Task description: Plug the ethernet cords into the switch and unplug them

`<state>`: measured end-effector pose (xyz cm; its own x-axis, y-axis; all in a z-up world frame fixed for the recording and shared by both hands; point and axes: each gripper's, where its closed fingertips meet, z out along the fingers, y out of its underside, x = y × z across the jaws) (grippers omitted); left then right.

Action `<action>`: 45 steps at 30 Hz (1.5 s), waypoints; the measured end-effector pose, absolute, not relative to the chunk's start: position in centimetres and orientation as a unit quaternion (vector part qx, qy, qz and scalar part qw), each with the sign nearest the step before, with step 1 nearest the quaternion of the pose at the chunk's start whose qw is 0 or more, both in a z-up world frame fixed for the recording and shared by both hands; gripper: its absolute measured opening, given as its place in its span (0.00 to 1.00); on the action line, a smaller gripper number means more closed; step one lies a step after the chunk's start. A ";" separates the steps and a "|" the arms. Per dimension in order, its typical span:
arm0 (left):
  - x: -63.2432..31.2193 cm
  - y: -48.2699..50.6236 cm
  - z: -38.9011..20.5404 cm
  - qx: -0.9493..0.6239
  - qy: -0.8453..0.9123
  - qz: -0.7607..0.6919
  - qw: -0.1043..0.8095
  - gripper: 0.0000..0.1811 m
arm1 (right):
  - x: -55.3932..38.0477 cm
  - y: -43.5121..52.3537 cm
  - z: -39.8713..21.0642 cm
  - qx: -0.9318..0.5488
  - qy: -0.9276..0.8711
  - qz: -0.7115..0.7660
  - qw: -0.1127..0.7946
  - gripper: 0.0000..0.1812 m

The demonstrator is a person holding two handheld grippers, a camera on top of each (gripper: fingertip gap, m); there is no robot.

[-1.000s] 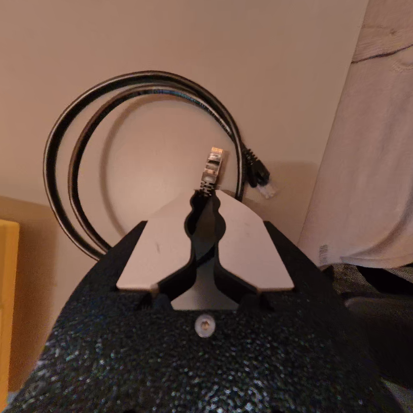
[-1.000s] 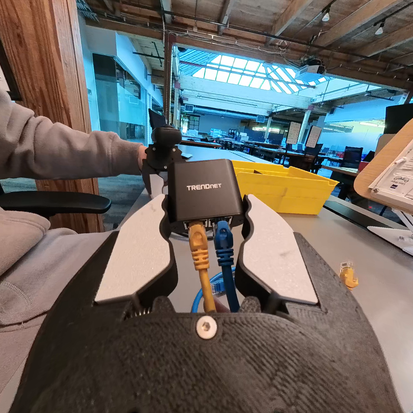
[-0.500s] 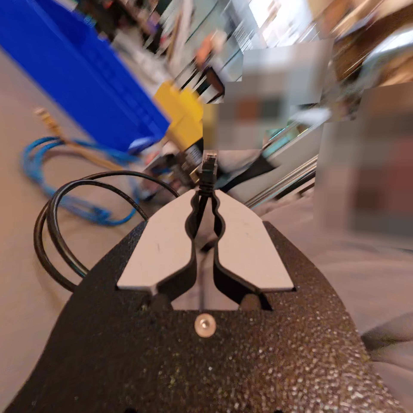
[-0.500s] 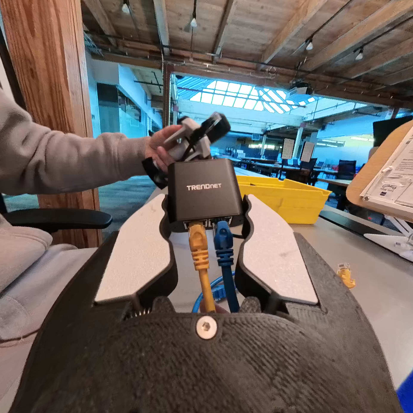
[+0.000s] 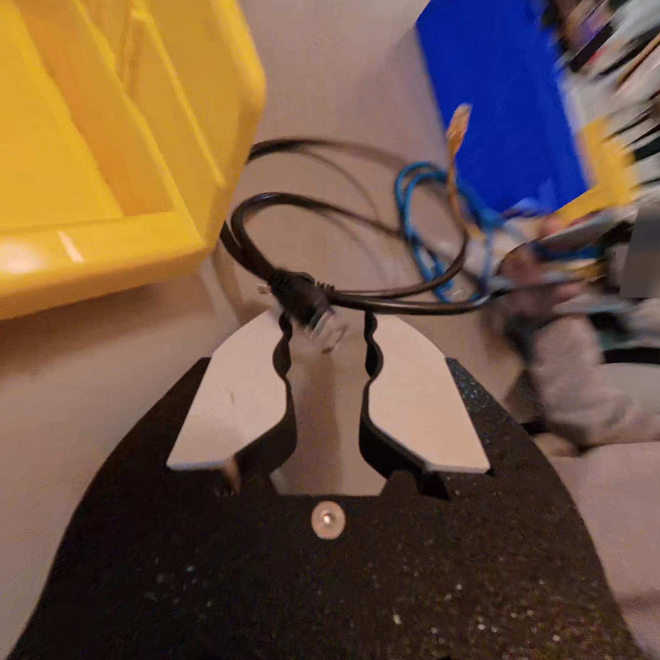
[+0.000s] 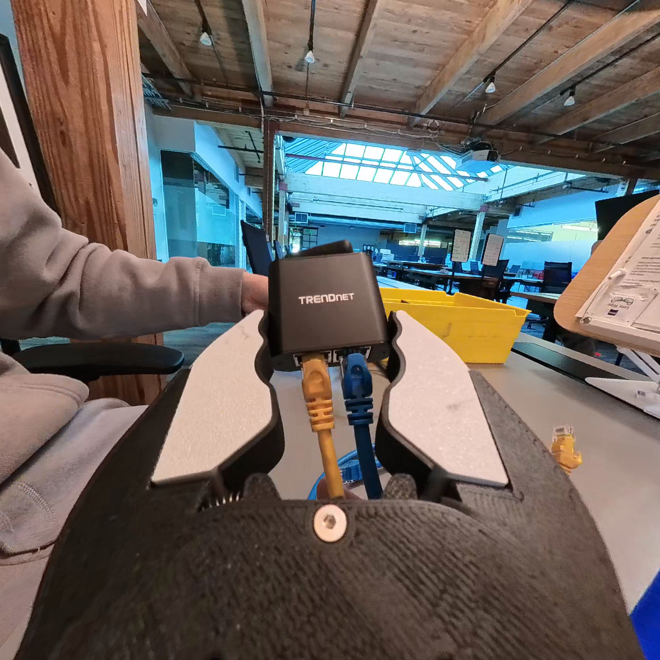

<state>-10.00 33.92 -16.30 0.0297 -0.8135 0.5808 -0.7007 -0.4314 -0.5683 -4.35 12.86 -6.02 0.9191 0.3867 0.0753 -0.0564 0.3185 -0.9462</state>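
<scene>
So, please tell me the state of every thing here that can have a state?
left gripper: open, holding nothing
black cord: loose, unplugged, plug just ahead of the gripper
right gripper: shut on the switch
switch: held, two cords plugged in
yellow cord: plugged in
blue cord: plugged in
yellow bin: open

I count three ethernet cords: one yellow cord (image 6: 318, 403) and one blue cord (image 6: 358, 393) at centre frame, and one black cord (image 5: 303, 296) at centre of my left view. There is one switch (image 6: 326, 303). I see one yellow bin (image 6: 453, 321) at right and one blue bin (image 5: 500, 107) at upper right.
</scene>
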 end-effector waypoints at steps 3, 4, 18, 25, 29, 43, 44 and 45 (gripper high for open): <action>-11.6 35.6 -17.0 -0.707 0.609 -0.338 0.121 0.28 | -4.3 12.9 -6.0 -0.568 -0.145 0.137 0.799 0.35; -12.6 36.1 -17.3 -0.713 0.626 -0.296 0.113 0.28 | -4.3 12.8 -6.0 -0.567 -0.145 0.137 0.800 0.35; -10.3 32.0 -17.3 -0.763 0.546 -0.314 0.144 0.21 | -4.5 12.9 -6.1 -0.570 -0.149 0.134 0.797 0.34; -7.9 31.1 -19.8 -0.756 0.587 -0.258 0.134 0.18 | -4.4 13.0 -6.1 -0.572 -0.148 0.139 0.795 0.35; -6.1 30.3 -19.9 -0.685 0.668 -0.261 0.129 0.18 | -4.5 12.9 -6.1 -0.571 -0.150 0.137 0.796 0.35; -4.1 31.9 -19.6 -0.772 0.558 -0.158 0.260 0.24 | -4.5 12.9 -6.1 -0.571 -0.151 0.136 0.795 0.35; -4.1 31.9 -19.8 -0.760 0.577 -0.130 0.270 0.27 | -4.5 12.9 -6.1 -0.571 -0.150 0.136 0.796 0.35; -4.0 31.8 -19.9 -0.747 0.595 -0.111 0.275 0.27 | -4.5 12.9 -6.1 -0.570 -0.150 0.136 0.796 0.35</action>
<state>-4.03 31.85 -19.92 0.2670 -0.9502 -0.1607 -0.8282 -0.1410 -0.5424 -4.50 12.90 -6.09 0.9183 0.3869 0.0840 -0.0451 0.3130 -0.9487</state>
